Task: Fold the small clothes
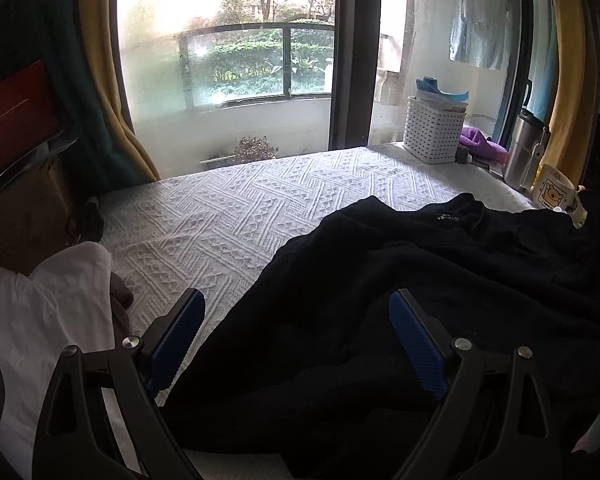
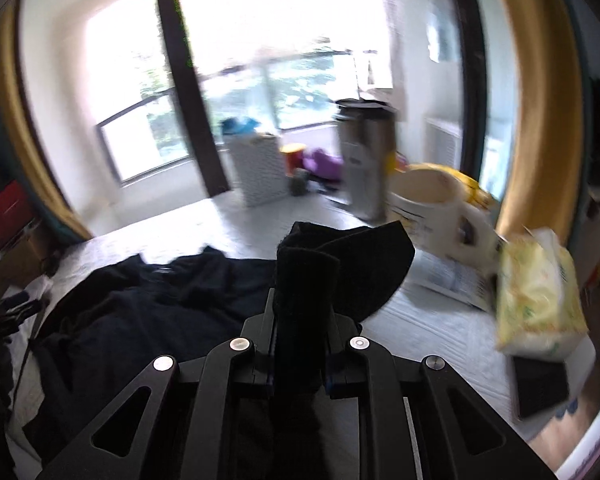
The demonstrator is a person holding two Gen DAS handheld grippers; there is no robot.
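Observation:
A crumpled black garment (image 1: 440, 280) lies on the right half of the white textured bed cover (image 1: 220, 208). My left gripper (image 1: 296, 300) is open and hovers low over the garment's near left edge, its blue pads (image 1: 180, 336) wide apart with nothing gripped. In the blurred right wrist view, my right gripper (image 2: 302, 300) is shut on a bunched fold (image 2: 340, 264) of the black garment (image 2: 160, 300). The fold stands up between the fingers and flops to the right, while the rest of the garment trails off to the left on the bed.
A white perforated basket (image 1: 432, 132), a steel tumbler (image 1: 522, 152) and a cartoon mug (image 1: 554, 194) stand at the bed's far right. A tissue pack (image 2: 536, 296) lies on the right. White cloth (image 1: 40, 312) sits near left, below a cardboard box (image 1: 20, 216).

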